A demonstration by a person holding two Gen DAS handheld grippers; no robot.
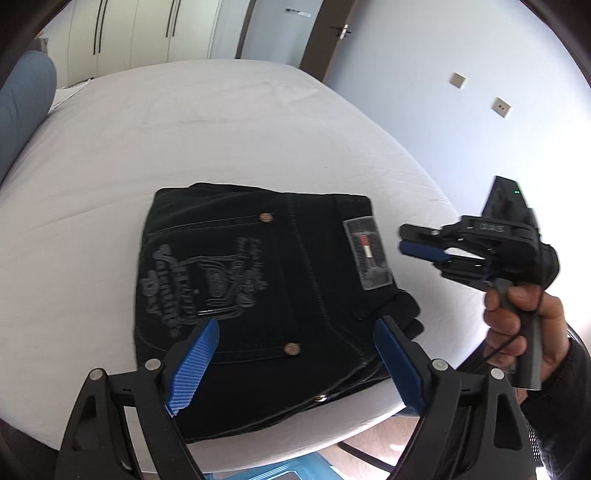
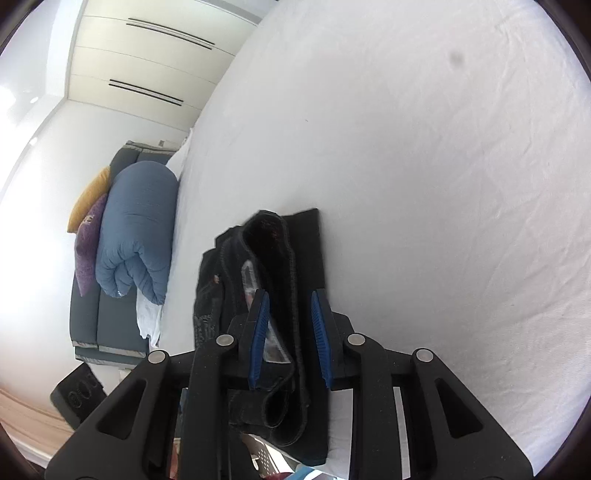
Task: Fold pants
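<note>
Black jeans (image 1: 258, 288) lie folded into a compact rectangle near the front edge of a white bed (image 1: 184, 129), back pocket embroidery and a waistband patch (image 1: 367, 254) facing up. My left gripper (image 1: 295, 365) is open and empty, its blue pads above the jeans' near edge. My right gripper (image 1: 413, 243) is held in a hand to the right of the jeans, off the fabric, jaws nearly together. In the right wrist view the right gripper (image 2: 290, 328) looks along the folded jeans (image 2: 273, 266) from their waistband end, pads apart with nothing clamped.
A rolled blue duvet (image 2: 136, 229) and purple and yellow cushions (image 2: 88, 236) lie on a grey sofa (image 2: 110, 325) beyond the bed. White wardrobes (image 1: 147, 33) and a door (image 1: 332, 40) stand behind. A blue stool (image 1: 295, 469) sits below the bed's edge.
</note>
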